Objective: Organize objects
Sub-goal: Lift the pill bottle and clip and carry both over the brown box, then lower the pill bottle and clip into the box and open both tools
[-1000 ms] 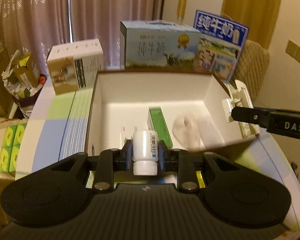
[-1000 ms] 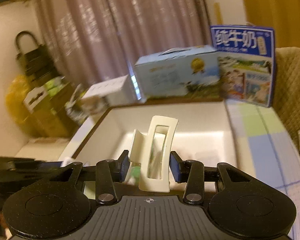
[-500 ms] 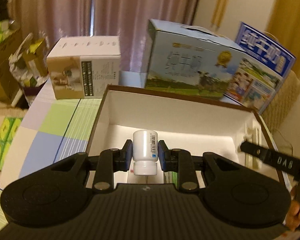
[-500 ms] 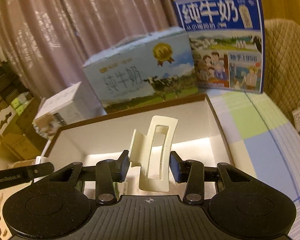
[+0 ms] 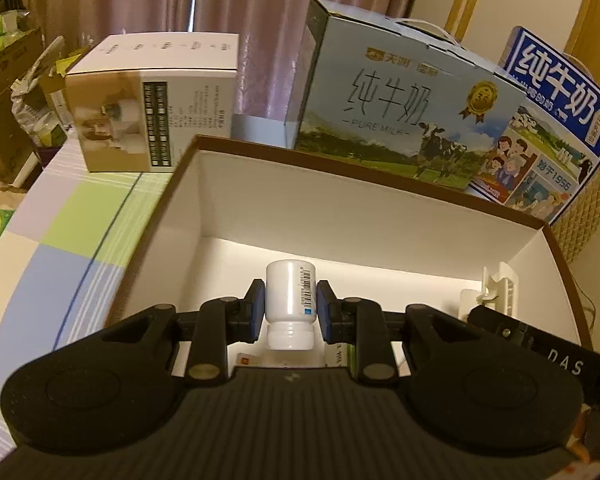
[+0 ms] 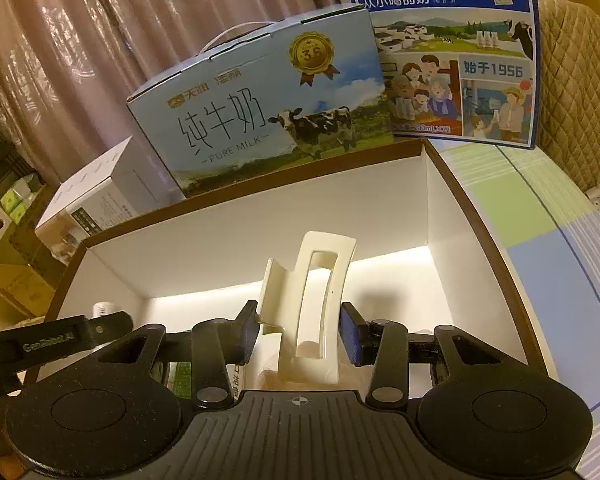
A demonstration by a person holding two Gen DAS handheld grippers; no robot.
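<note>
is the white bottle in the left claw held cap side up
No, the white bottle sits in the left claw with its cap pointing down and its flat base on top, over the open box.

Both views are dim and warm-toned, with a yellowish cast and soft grain. A bright band glares along the far floor of the open box (image 5: 380,216), its near walls shaded. Fisheye distortion bends the edges, where the curtain (image 6: 80,60) blurs.

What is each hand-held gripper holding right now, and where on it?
The left hand-held gripper clamps a white bottle by the sides of its body, cap end toward the camera. The right hand-held gripper pinches a cream hair claw clip across its lower sides.
</note>
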